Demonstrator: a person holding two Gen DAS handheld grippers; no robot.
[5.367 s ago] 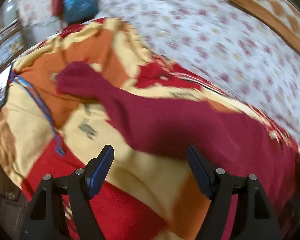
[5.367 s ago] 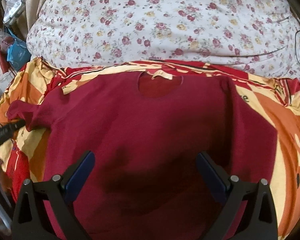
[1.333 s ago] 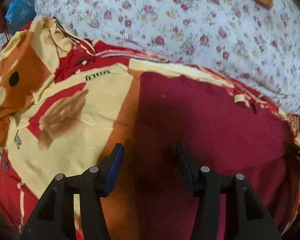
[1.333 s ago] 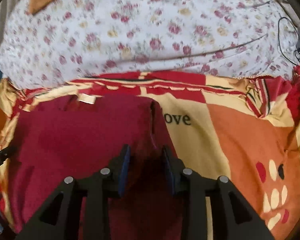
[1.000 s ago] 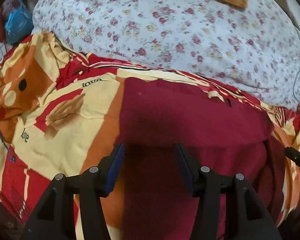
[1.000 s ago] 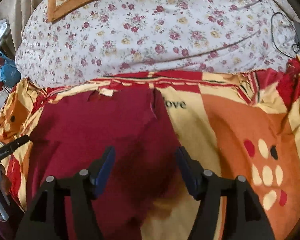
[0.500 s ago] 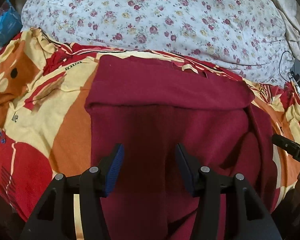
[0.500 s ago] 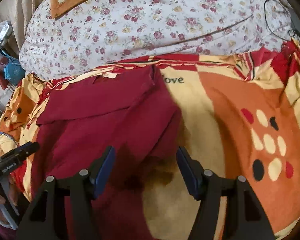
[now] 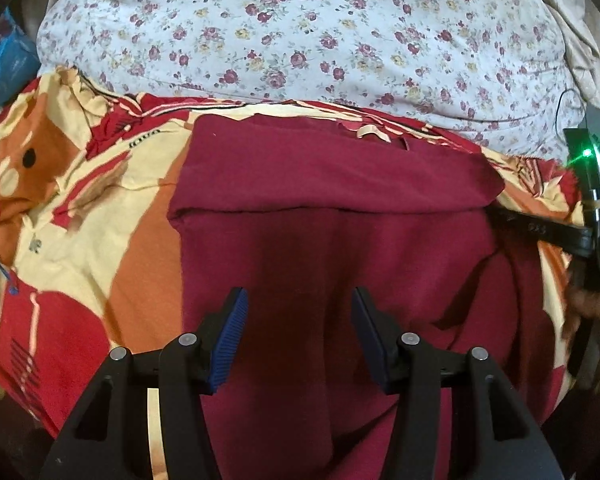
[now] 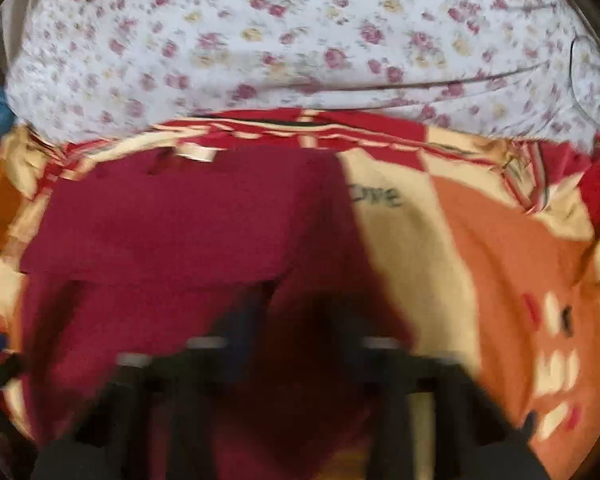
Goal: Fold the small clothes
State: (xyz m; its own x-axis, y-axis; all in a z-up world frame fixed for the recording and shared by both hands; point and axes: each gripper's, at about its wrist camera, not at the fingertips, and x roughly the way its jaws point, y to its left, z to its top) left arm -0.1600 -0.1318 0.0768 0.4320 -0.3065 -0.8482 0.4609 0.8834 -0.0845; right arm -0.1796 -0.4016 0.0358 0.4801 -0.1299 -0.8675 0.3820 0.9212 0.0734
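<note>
A maroon shirt lies on a red, orange and cream blanket, with both sleeves folded in across its chest. Its cream neck label points toward the far side. My left gripper is open and empty, hovering over the shirt's lower middle. The right gripper shows at the shirt's right edge in the left wrist view. In the right wrist view the shirt fills the left half, and my right gripper is heavily blurred above its right lower part; its jaws look apart with nothing between them.
A white quilt with small flowers lies bunched beyond the blanket. A blue bag sits at the far left. A black cable and a device with a green light are at the right. The blanket extends right of the shirt.
Both grippers opened from the folded-in sleeves and pulled back toward the shirt's lower part. The right wrist view is now blurred by fast motion.
</note>
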